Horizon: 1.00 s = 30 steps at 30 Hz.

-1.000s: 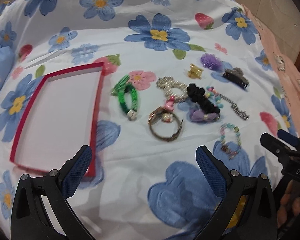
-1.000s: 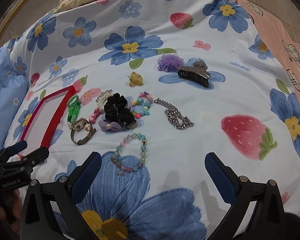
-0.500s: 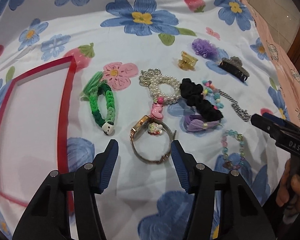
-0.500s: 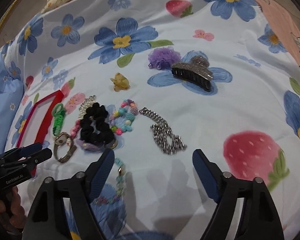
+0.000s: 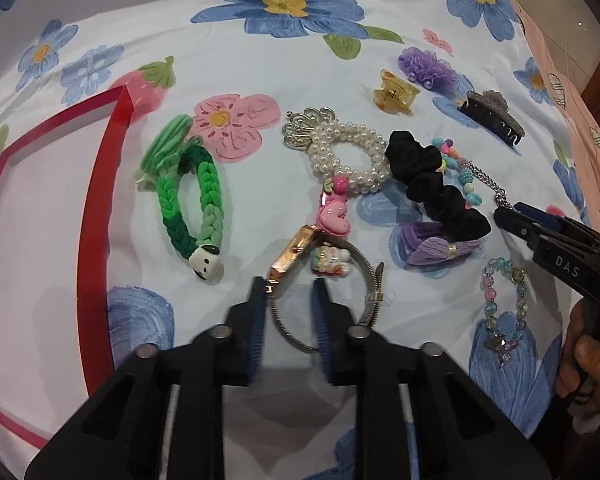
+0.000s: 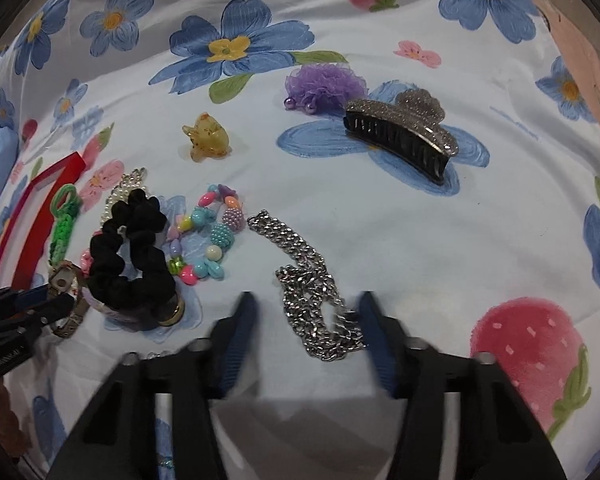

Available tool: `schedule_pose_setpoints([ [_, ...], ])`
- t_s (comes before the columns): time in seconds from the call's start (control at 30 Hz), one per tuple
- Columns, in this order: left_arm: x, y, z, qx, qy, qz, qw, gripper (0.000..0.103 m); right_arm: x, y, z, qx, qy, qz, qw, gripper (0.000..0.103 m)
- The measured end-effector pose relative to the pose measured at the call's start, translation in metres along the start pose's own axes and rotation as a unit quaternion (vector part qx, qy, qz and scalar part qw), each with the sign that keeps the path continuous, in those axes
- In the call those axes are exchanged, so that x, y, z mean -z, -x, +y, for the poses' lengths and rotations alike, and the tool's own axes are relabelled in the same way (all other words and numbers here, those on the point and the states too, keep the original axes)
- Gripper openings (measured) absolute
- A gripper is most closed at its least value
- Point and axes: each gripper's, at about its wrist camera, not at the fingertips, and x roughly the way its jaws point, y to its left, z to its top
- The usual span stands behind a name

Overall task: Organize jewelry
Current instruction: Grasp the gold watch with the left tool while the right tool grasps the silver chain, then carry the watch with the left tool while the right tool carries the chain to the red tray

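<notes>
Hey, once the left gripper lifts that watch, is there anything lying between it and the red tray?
Yes. The green braided hair tie with the white charm lies on the sheet between the rose-gold mesh-band watch and the red-rimmed white tray. The left gripper, whose jaws have just been closing around the band, would have to carry the watch over it.

both grippers point steeply down; the left gripper (image 5: 288, 304) has just been closing (nearly together), the right gripper (image 6: 306, 316) closing too, wider.
</notes>
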Motion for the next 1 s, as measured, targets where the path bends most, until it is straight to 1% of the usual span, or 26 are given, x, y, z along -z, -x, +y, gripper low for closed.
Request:
schedule_pose_setpoints([
  [0.03,0.0,0.0,0.0,0.002,0.0,0.0,1.0,0.008,0.0,0.0,-0.001,0.001,-0.002,-0.001,1.0,0.027],
  [0.07,0.001,0.001,0.0,0.006,0.001,-0.002,1.0,0.006,0.0,0.001,-0.002,0.0,-0.004,0.0,1.0,0.017],
  [0.13,0.002,0.002,0.0,0.008,0.001,-0.005,1.0,0.005,-0.001,0.002,-0.001,0.0,-0.002,0.001,1.0,0.014],
  [0.33,0.004,0.02,0.002,0.026,0.006,-0.02,0.9995,0.005,0.003,0.019,0.002,-0.016,-0.014,-0.015,1.0,0.013],
  [0.5,0.007,0.045,0.005,0.035,0.008,-0.04,0.9985,0.005,0.001,0.048,0.009,-0.038,-0.021,-0.044,0.998,0.012],
  [0.67,0.01,0.073,0.015,0.045,0.018,-0.063,0.9969,0.005,-0.008,0.081,0.026,-0.065,-0.016,-0.078,0.995,0.012],
  [0.77,0.012,0.088,0.021,0.043,0.021,-0.076,0.996,0.005,-0.013,0.097,0.039,-0.083,-0.012,-0.093,0.992,0.012],
  [0.87,0.014,0.104,0.033,0.039,0.033,-0.09,0.9946,0.005,-0.019,0.112,0.056,-0.113,-0.002,-0.102,0.988,0.012],
  [1.0,0.019,0.116,0.056,0.023,0.052,-0.1,0.9934,0.005,-0.024,0.123,0.085,-0.137,0.019,-0.111,0.984,0.012],
])
